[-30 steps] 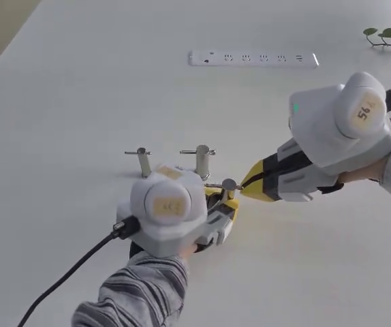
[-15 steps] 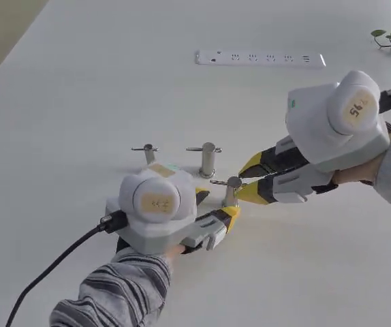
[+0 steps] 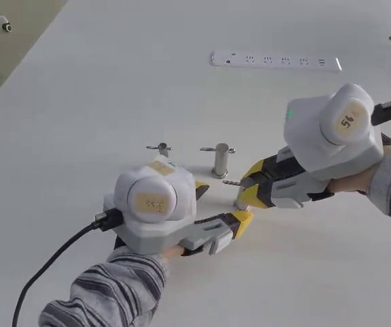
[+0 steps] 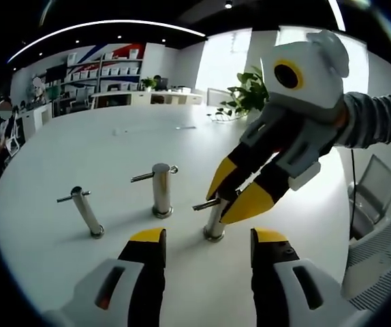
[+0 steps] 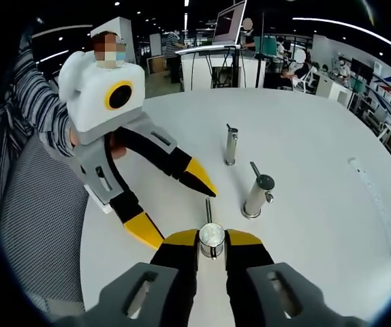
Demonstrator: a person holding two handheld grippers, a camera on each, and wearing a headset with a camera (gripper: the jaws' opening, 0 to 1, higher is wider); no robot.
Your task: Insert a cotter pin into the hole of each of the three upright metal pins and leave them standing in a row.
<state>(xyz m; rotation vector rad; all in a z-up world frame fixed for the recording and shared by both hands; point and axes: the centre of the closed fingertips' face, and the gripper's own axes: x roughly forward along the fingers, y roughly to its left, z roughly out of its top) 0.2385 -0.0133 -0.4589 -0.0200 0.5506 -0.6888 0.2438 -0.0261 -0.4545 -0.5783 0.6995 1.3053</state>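
Yellow fingers of right gripper (image 3: 246, 191) tight around nearest metal pin (image 5: 211, 236) of 3 (left gripper (image 4: 208, 238) fingers apart, empty)

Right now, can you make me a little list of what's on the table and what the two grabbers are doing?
table: white
metal pins: three, upright, in a row: far pin, middle pin, near pin
cotter pins: one pokes through the top of each pin
right gripper: shut on the near pin's top
left gripper: open, pointed at the near pin, not gripping it
also there: power strip, plant
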